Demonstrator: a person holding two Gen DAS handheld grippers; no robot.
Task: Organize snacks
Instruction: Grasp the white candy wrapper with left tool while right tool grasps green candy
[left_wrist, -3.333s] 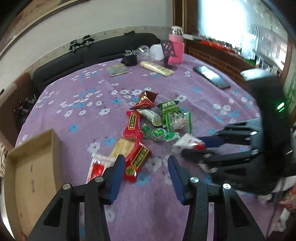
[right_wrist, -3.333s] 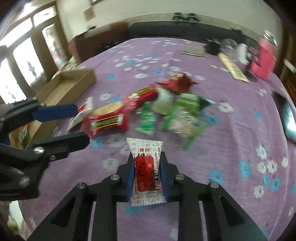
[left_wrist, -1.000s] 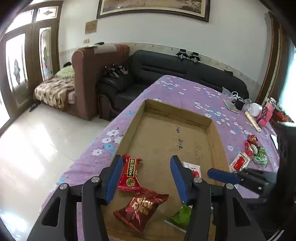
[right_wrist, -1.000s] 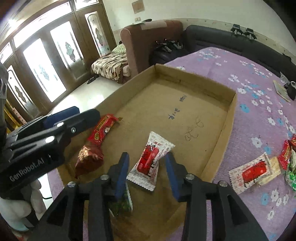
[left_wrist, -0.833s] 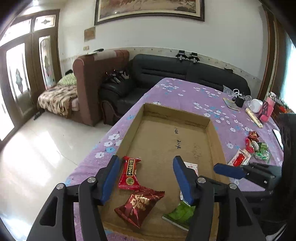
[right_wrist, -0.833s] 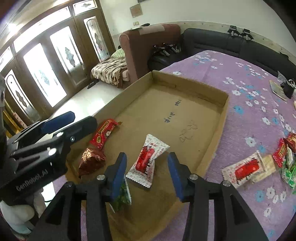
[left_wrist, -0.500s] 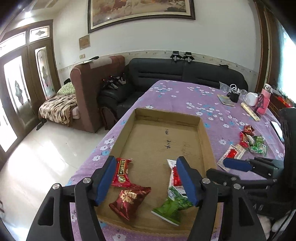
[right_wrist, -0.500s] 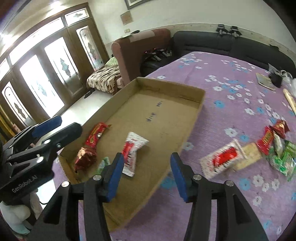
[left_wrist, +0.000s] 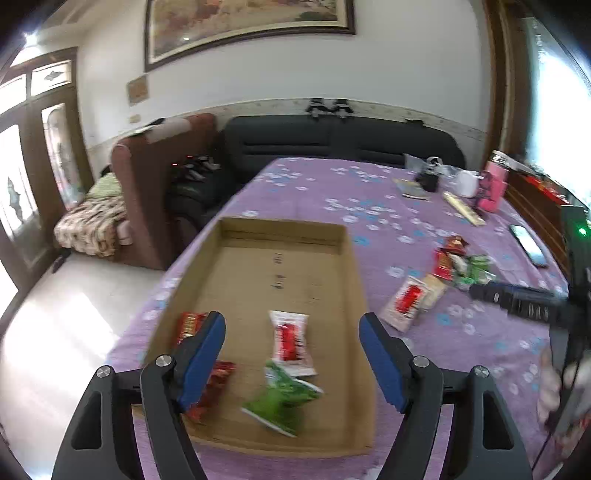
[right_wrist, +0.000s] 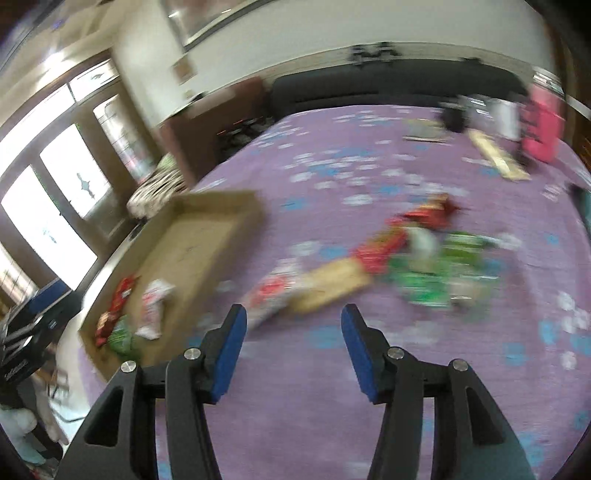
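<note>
Snack packets (left_wrist: 291, 341) lie sorted in the shallow cardboard tray (left_wrist: 356, 295); more wait at three o'clock; left gripper (left_wrist: 291, 363) jaws opening, empty; right gripper (right_wrist: 291, 345) released.

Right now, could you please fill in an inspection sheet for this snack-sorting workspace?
Surface: purple floral tablecloth.
Job's things: cardboard tray holds a white-red packet, green packet and red packets; loose snack pile beside it.
Clutter: pink bottle, phone.
Grippers: left gripper opening, empty; right gripper open, empty.
Cables: nothing seen.
Surroundings: black sofa, brown armchair.
</note>
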